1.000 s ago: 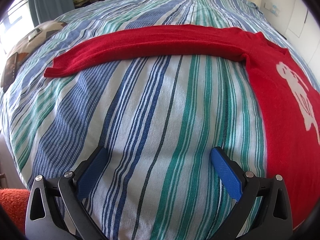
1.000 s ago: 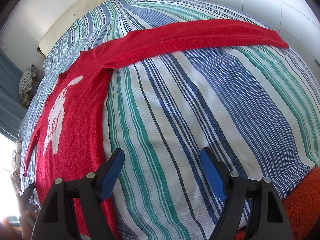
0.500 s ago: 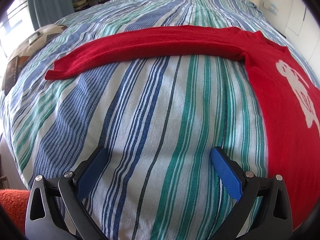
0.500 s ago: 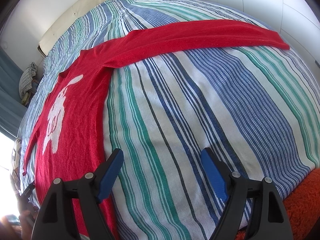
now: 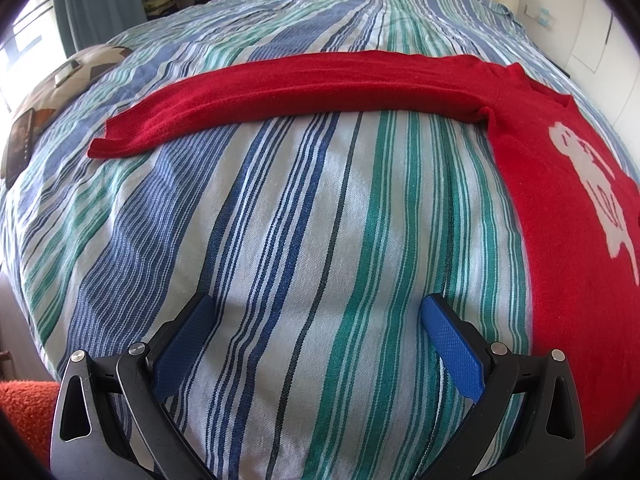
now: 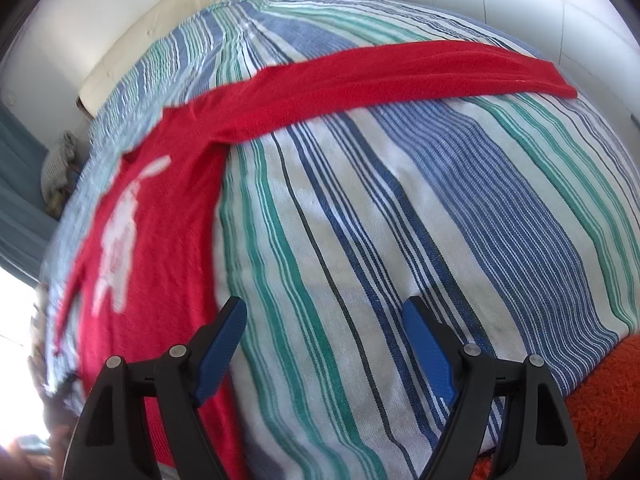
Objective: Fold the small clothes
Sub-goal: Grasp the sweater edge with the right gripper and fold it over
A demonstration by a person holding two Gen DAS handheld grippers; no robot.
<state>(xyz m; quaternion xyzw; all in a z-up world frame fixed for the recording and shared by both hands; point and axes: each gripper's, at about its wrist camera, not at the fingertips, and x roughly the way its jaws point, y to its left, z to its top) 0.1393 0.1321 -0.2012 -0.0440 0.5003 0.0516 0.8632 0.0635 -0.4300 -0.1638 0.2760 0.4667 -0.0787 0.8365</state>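
A red sweater [image 5: 540, 184] was laid flat on the striped bed [image 5: 304, 240], both sleeves stretched outward. The left tongs [image 5: 316, 344] and right tongs [image 6: 324, 344] were held apart, empty, short of the sweater. Each sleeve would best be gripped near its cuff and folded across the body.

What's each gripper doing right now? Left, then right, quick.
Left gripper: open, holding nothing, over the striped bedspread.
Right gripper: open, holding nothing, beside the red sweater.
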